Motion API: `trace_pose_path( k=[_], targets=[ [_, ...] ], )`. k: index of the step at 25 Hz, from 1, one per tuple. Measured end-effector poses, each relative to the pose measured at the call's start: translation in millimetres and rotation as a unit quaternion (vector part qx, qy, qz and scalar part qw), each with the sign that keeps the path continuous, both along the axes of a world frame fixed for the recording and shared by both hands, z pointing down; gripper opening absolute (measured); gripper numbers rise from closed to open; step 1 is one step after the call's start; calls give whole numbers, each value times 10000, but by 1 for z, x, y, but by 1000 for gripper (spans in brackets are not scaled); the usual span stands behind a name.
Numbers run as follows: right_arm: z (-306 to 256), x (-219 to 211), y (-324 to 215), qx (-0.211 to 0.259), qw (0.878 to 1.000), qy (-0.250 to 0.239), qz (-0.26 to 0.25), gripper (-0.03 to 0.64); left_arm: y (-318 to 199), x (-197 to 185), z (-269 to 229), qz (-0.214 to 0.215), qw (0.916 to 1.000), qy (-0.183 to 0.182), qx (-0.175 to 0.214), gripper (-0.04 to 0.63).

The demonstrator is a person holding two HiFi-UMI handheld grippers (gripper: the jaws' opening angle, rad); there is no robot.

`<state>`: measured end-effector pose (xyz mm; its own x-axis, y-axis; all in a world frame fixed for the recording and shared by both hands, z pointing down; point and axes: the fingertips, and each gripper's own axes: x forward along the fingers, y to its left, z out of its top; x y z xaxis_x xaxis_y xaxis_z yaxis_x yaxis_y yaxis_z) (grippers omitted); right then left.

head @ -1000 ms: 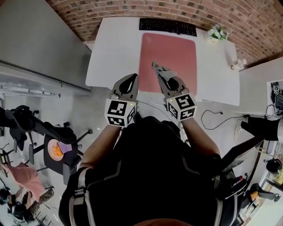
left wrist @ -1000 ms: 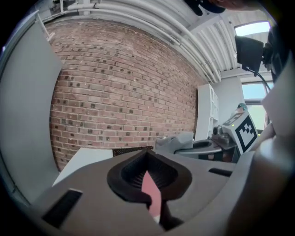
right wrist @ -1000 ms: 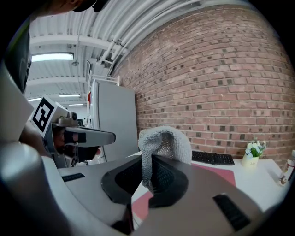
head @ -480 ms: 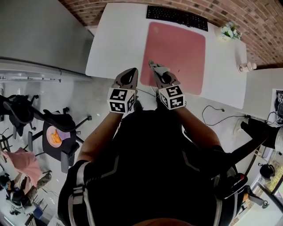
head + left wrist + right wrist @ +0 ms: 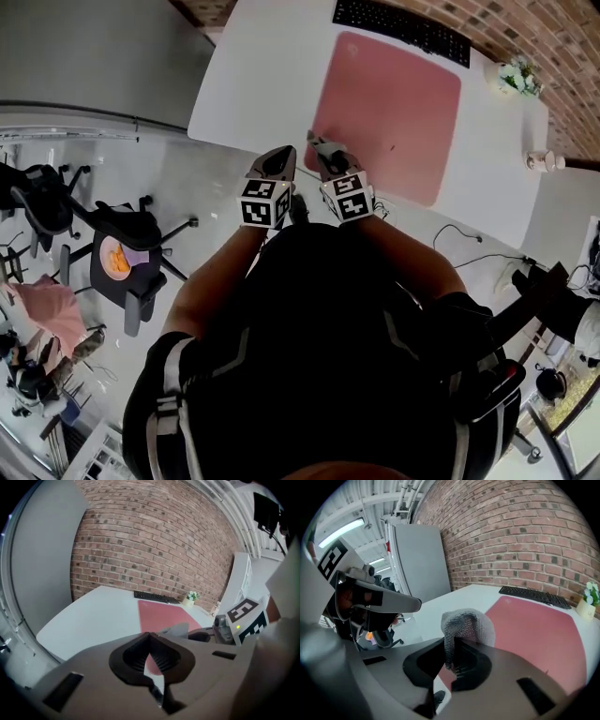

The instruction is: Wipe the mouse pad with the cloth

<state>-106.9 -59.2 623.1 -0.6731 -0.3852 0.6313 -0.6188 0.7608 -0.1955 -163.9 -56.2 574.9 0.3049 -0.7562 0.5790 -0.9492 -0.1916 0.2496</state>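
The pink mouse pad [image 5: 394, 108] lies on the white table [image 5: 258, 84], below the black keyboard [image 5: 401, 26]. My right gripper [image 5: 315, 143] hangs at the table's near edge, by the pad's near-left corner, shut on a grey knitted cloth [image 5: 467, 625]. In the right gripper view the cloth bulges up out of the jaws, with the pad [image 5: 534, 630] spread out beyond it. My left gripper [image 5: 281, 153] is close beside the right one, off the table's edge, shut with nothing in it. The left gripper view shows the pad [image 5: 161, 615] ahead.
A small potted plant [image 5: 520, 77] and a small white object [image 5: 544, 161] sit on the table's right side. A cable [image 5: 459, 246] trails on the floor below the table. Office chairs [image 5: 131, 253] stand to the left on the floor.
Both grippers have drawn back toward me. The right gripper with the cloth has come off the pad to the table's near edge. The head view has shifted so the table sits higher and tilted.
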Motion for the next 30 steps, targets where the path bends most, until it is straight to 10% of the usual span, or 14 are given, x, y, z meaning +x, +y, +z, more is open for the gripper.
trace_pose_path(
  k=[14,30],
  targets=[
    [41,-22,22,-614,9971,162,-412,31,12,-16,33,-337,9983,-36,-484,0],
    [53,22,14,-824,9951,345,434,31,1,19,32,140,9980,204,-583,0]
  ],
)
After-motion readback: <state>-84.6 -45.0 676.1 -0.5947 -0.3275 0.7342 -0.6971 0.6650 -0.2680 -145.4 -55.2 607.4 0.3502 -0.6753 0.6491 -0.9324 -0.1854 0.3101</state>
